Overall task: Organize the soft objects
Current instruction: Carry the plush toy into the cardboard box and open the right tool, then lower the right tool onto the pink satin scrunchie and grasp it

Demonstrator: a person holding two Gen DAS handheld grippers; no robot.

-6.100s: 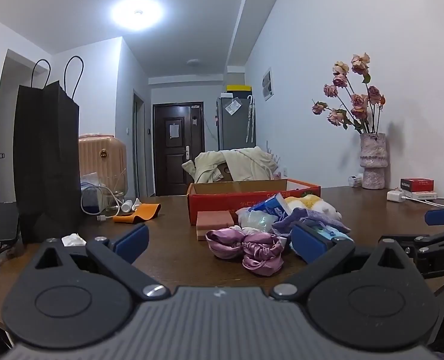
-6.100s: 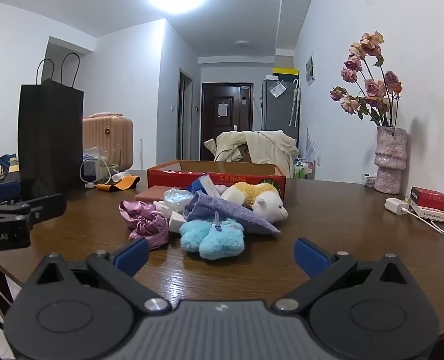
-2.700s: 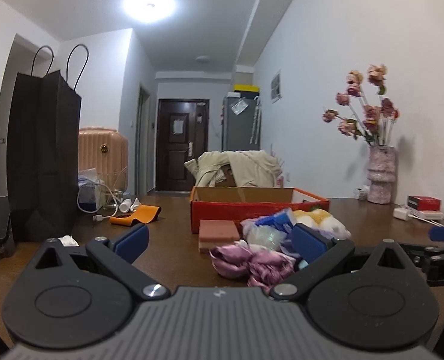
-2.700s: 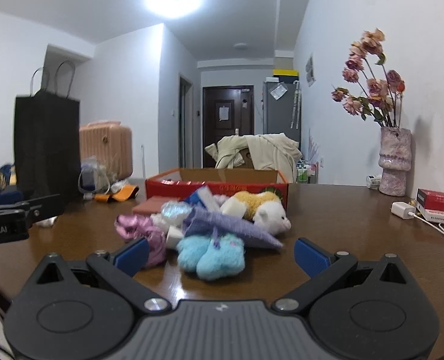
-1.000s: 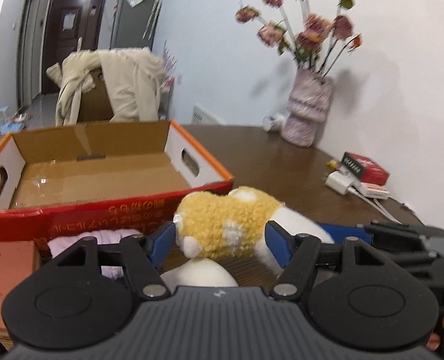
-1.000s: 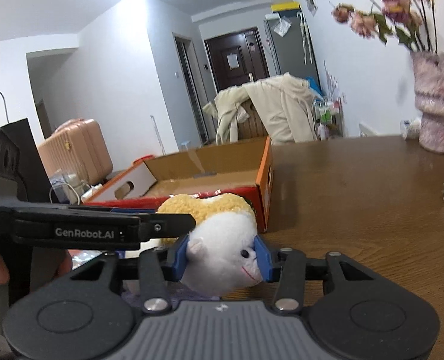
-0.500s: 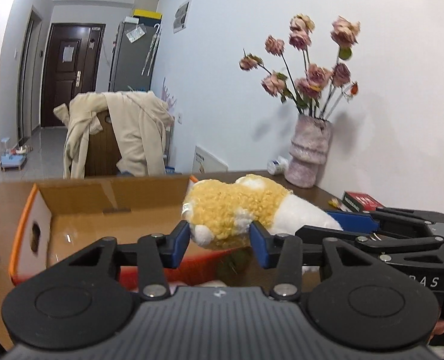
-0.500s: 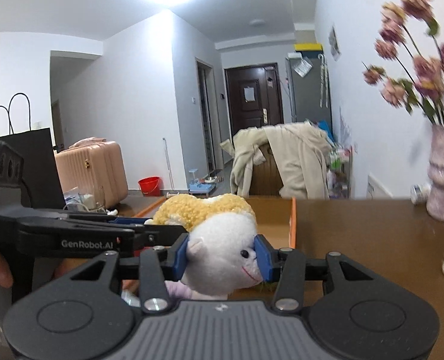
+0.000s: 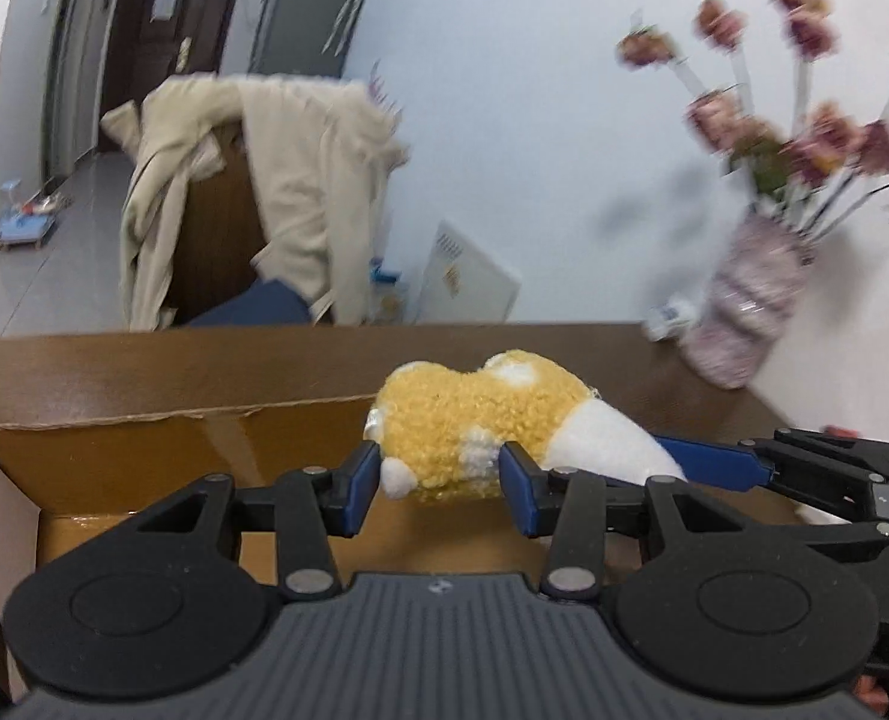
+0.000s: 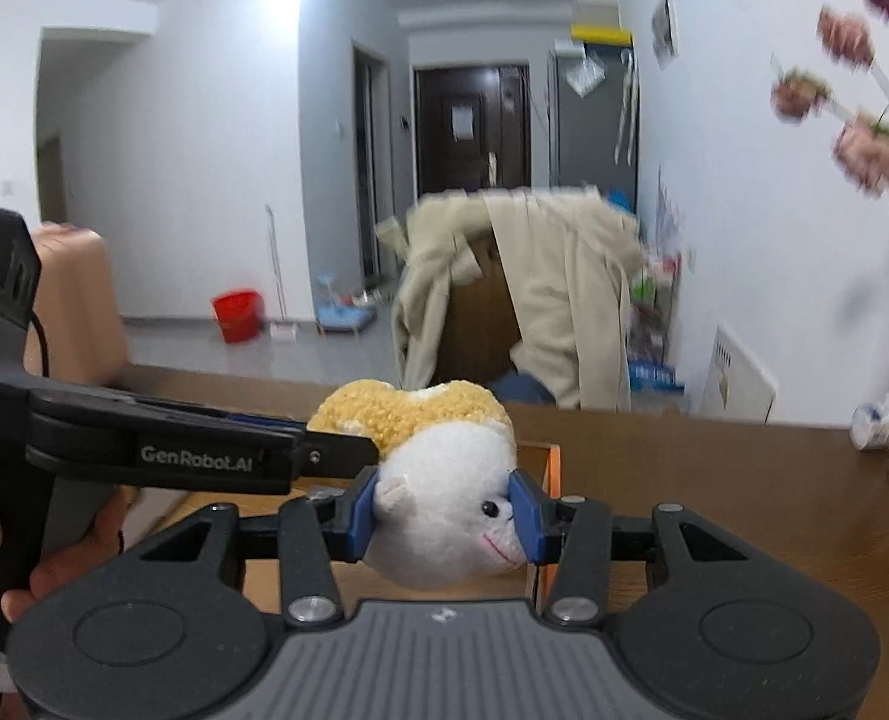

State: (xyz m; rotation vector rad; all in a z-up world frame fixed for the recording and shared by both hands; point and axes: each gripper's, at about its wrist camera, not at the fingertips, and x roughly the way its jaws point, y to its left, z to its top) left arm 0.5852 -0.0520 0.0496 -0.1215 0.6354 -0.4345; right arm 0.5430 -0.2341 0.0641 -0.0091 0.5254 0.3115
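Plush toy (image 9: 474,414) in yellow and white, gripped at both ends, hangs above an open cardboard box (image 9: 162,462) on a brown desk (image 9: 624,354). The left gripper (image 9: 439,483) has its blue pads (image 9: 363,483) pressed into the curly yellow rear of the toy, the jaws part-way closed around it. The right gripper (image 10: 444,510) clamps the white head in the same way, one pad (image 10: 365,507) against the ear side and the other beside the small black eye and pink stitched mouth. In the left wrist view the right gripper's blue-tipped fingers come in from the right along the toy's white flank; in the right wrist view the left gripper, marked with white lettering, reaches in from the left, a person's hand (image 10: 60,564) wrapped around its handle.

The box's plain brown inner wall and floor lie directly under the toy, with an orange outer edge (image 10: 555,468) showing beside the right gripper. A vase (image 9: 750,312) of blurred pink flowers stands at the desk's far right against the white wall. Beyond the desk a chair draped with a beige coat (image 9: 300,180) faces a dark door (image 10: 471,126), and a red bucket (image 10: 237,315) sits on the grey floor
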